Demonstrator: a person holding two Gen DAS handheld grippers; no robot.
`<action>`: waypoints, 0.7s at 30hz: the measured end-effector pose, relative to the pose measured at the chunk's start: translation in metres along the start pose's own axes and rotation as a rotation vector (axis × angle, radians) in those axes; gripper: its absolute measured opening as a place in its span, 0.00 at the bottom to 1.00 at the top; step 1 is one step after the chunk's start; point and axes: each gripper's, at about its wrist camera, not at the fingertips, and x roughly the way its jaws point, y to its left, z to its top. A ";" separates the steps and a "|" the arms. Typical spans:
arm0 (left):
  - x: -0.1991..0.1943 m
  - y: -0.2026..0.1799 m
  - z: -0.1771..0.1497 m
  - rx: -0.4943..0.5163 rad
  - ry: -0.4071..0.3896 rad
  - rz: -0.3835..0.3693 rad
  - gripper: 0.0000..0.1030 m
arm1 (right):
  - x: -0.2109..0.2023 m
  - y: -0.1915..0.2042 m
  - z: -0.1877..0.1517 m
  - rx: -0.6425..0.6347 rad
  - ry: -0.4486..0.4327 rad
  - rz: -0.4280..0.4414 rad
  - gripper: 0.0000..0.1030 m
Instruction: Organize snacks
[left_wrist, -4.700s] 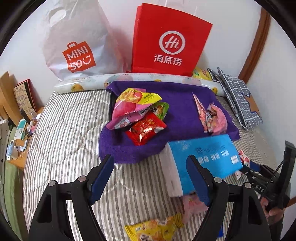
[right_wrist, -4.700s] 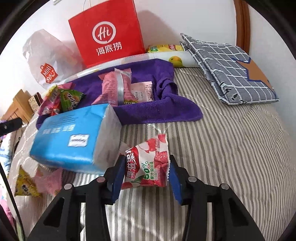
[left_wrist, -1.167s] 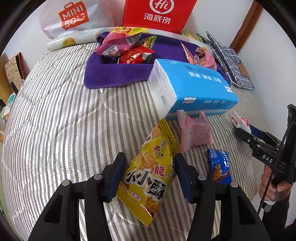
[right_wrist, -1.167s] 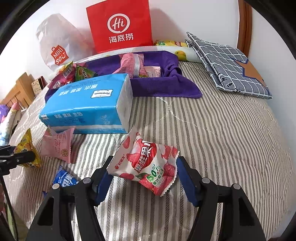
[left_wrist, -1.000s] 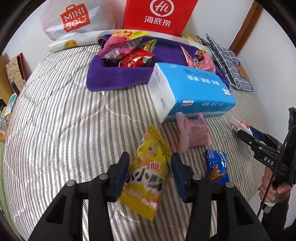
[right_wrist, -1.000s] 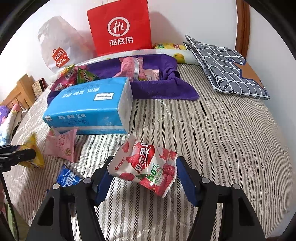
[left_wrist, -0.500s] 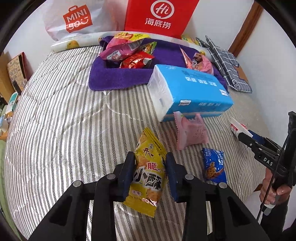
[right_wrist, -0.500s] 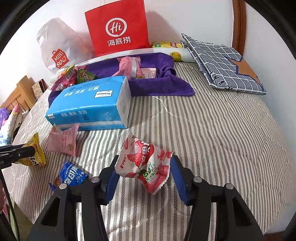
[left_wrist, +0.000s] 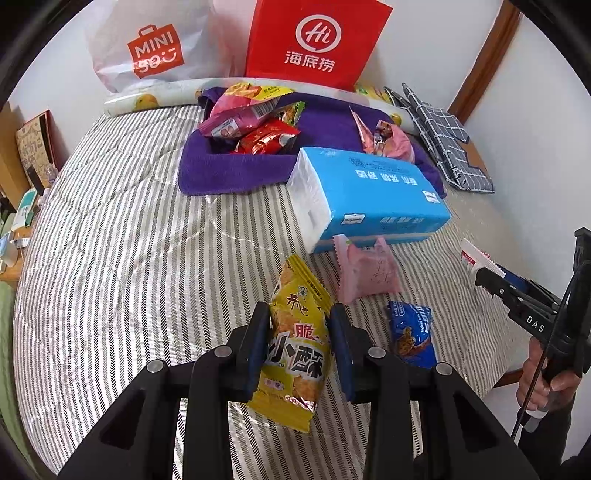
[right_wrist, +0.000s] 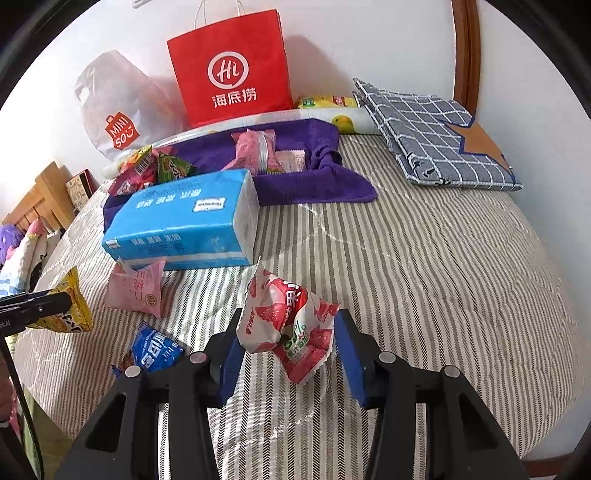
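Observation:
My left gripper (left_wrist: 300, 325) is shut on a yellow snack packet (left_wrist: 298, 343), held above the striped bed. My right gripper (right_wrist: 286, 336) is shut on a red-and-white strawberry snack packet (right_wrist: 288, 321), also lifted off the bed. A pink packet (left_wrist: 367, 271) and a blue packet (left_wrist: 412, 332) lie loose on the bed between the grippers. A purple towel (left_wrist: 236, 166) at the back holds several snack packets (left_wrist: 255, 122). In the right wrist view the pink packet (right_wrist: 138, 288), the blue packet (right_wrist: 155, 350) and the left gripper's yellow packet (right_wrist: 74, 302) sit at the left.
A blue tissue pack (left_wrist: 369, 195) lies in front of the towel. A red paper bag (left_wrist: 314, 40) and a white plastic bag (left_wrist: 147, 44) stand against the wall. A folded checked cloth (right_wrist: 436, 136) lies at the back right. The bed edge is close on the near side.
Both grippers closed further on their packets and lifted them: the yellow packet is squeezed narrower in the left, the strawberry packet crumpled in the right. Both views pulled slightly back.

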 end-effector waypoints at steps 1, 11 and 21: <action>-0.001 -0.001 0.001 0.000 -0.003 -0.002 0.32 | -0.001 0.000 0.001 0.002 -0.003 0.001 0.44; -0.012 -0.013 0.012 0.008 -0.034 -0.020 0.32 | -0.021 0.009 0.019 -0.010 -0.050 0.004 0.44; -0.026 -0.027 0.030 0.019 -0.064 -0.021 0.32 | -0.037 0.016 0.039 -0.019 -0.078 0.012 0.44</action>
